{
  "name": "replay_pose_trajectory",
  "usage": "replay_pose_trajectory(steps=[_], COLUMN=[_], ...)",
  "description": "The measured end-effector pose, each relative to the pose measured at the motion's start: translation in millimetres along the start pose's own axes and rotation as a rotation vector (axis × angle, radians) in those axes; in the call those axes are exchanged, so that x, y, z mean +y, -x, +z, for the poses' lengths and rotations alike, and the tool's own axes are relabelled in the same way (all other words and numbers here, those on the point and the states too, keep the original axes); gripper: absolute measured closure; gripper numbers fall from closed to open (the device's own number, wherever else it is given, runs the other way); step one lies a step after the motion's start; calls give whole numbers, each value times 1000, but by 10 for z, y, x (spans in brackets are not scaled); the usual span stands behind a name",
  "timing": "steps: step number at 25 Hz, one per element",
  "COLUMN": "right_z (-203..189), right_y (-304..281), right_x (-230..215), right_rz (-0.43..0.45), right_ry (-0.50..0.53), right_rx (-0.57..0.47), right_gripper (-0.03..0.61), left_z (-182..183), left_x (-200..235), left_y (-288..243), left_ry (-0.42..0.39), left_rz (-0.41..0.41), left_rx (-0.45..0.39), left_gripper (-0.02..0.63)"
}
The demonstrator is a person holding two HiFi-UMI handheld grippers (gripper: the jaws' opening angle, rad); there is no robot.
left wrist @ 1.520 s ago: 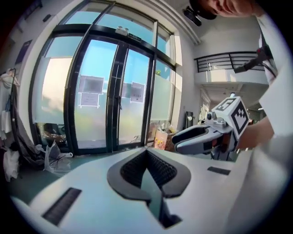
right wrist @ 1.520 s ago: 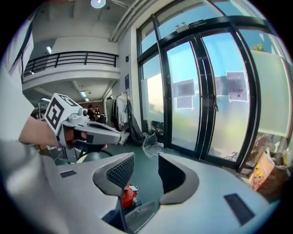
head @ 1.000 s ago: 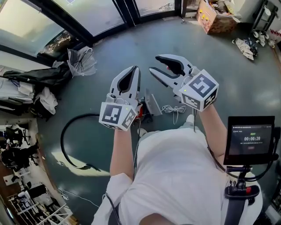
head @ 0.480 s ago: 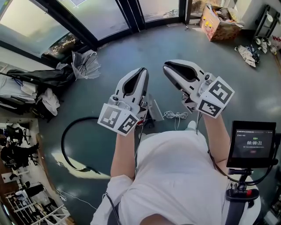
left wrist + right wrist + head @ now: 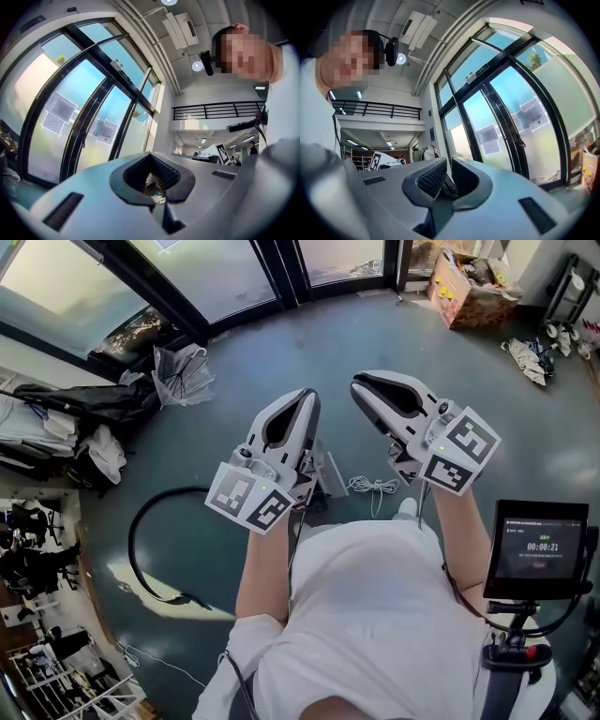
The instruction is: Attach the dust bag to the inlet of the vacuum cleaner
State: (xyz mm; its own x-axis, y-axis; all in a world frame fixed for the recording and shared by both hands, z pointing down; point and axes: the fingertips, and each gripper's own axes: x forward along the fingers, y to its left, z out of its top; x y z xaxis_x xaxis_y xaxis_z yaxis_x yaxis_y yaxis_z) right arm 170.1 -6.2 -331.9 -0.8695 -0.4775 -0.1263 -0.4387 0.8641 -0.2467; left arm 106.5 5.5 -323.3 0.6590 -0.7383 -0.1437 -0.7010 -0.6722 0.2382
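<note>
Both grippers are raised in the air in front of the person, above the grey floor. My left gripper (image 5: pixel 307 396) (image 5: pixel 149 155) is shut with nothing in it. My right gripper (image 5: pixel 360 382) (image 5: pixel 448 160) has just been closing; its jaws now stand together and nothing is between them. On the floor below them lies a grey part with red bits (image 5: pixel 327 468), mostly hidden by the left gripper. A black hose (image 5: pixel 138 542) curls away from it to the left, and a white cord (image 5: pixel 374 487) lies beside it. I see no dust bag that I can tell apart.
A screen on a stand (image 5: pixel 538 547) rises at the right, close to the right arm. A cardboard box (image 5: pixel 466 279) sits at the far right, a folded umbrella (image 5: pixel 178 371) and piled clothes (image 5: pixel 56 418) at the left. Glass doors (image 5: pixel 234 268) close the far side.
The right gripper's jaws, wide open a second ago, have come together. Both grippers have risen and moved slightly right in the head view, then kept still.
</note>
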Motion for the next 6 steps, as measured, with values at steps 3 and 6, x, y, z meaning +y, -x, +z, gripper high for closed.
replay_pose_trajectory(steps=[3, 6], right_z=[-9, -12], right_y=[10, 23], right_x=[-1, -26], right_rz=[-1, -7], right_ry=[-4, -10], right_rx=[3, 6], right_gripper=[534, 534], left_z=[-3, -46], left_x=[-45, -72], left_y=[-2, 0], left_ry=[11, 15], left_rz=[-30, -46], left_rx=[-3, -6], left_gripper=[606, 606])
